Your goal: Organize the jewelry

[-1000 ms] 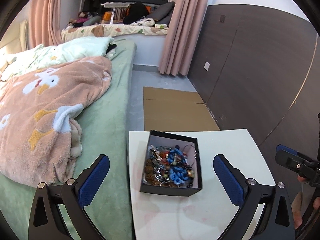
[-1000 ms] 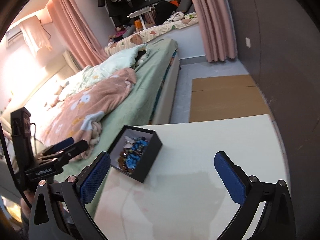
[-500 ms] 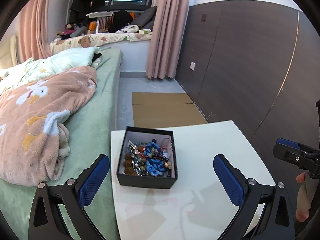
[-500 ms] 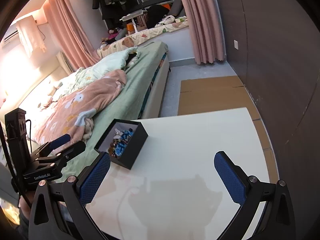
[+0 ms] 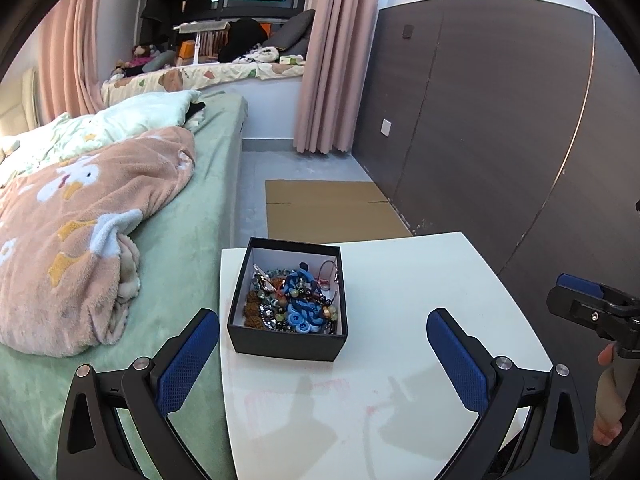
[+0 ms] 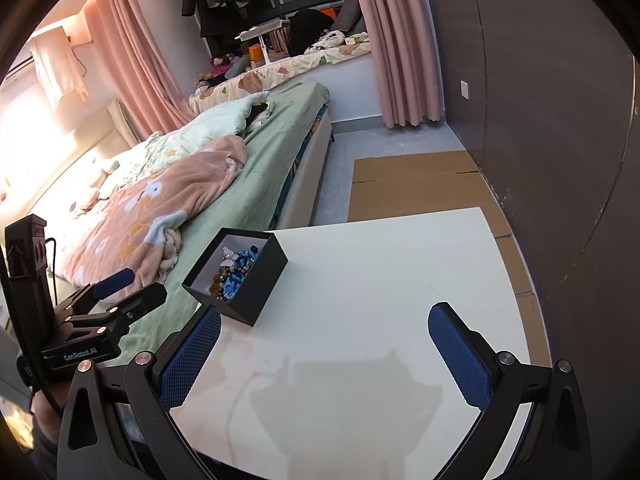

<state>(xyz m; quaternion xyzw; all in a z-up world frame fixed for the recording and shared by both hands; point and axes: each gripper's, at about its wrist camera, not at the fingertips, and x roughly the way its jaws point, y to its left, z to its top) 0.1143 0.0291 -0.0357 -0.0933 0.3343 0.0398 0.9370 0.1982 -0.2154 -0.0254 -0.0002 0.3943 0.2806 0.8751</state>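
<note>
A black open box (image 5: 287, 342) stands at the left edge of the white table (image 5: 400, 360). It holds a tangle of jewelry (image 5: 298, 300): blue cord pieces, bead bracelets and a thin wire ring. My left gripper (image 5: 322, 360) is open and empty, held above the table just in front of the box. My right gripper (image 6: 324, 354) is open and empty over the table's near right part; the box (image 6: 248, 294) lies ahead to its left with the jewelry (image 6: 234, 274) partly showing. The right gripper also shows at the right edge of the left wrist view (image 5: 580, 296).
A bed with a green sheet (image 5: 188, 240) and a pink blanket (image 5: 80, 232) lies against the table's left side. Flat cardboard (image 5: 332, 212) lies on the floor beyond the table. A dark panelled wall (image 5: 500, 140) runs along the right.
Both grippers have pulled back and risen, so the box and table look farther off. In the left wrist view the box shifted from centre to left of centre. Both grippers stayed open.
</note>
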